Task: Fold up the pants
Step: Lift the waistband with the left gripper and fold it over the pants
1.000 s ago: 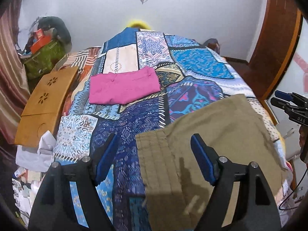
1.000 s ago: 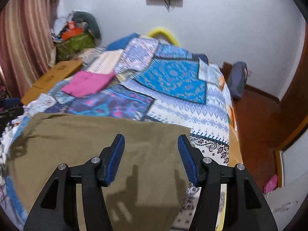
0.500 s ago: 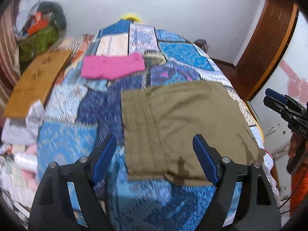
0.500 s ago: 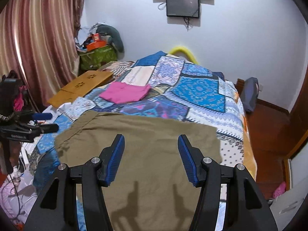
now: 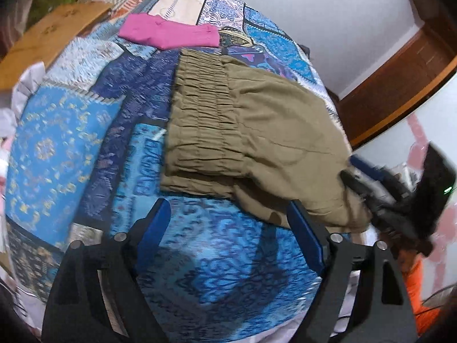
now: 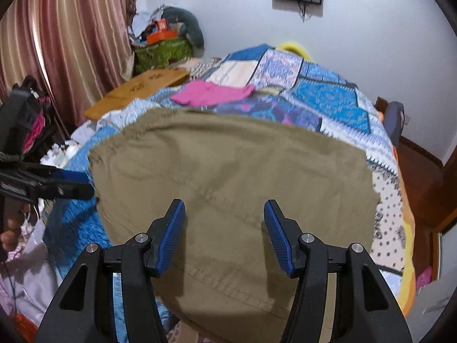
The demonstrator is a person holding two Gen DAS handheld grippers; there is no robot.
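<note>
Left gripper (image 5: pixel 228 234) jaws just widened, empty; right gripper (image 6: pixel 224 237) half-open

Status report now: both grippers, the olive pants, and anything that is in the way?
Left gripper open, empty. Right gripper open above olive pants, not gripping. Pants spread flat on quilt. Folded pink garment lies apart.

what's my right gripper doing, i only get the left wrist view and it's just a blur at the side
Observer: The right gripper is open. Its pads hover over the olive pants with nothing pinched.
Operator: which part of the pants is it over
Observer: The plain leg cloth, well away from the gathered waistband.
Operator: is the leg end flat on the bed
Observer: It seems not. The cloth runs on below the gripper and looks draped over the near edge of the quilt.
</note>
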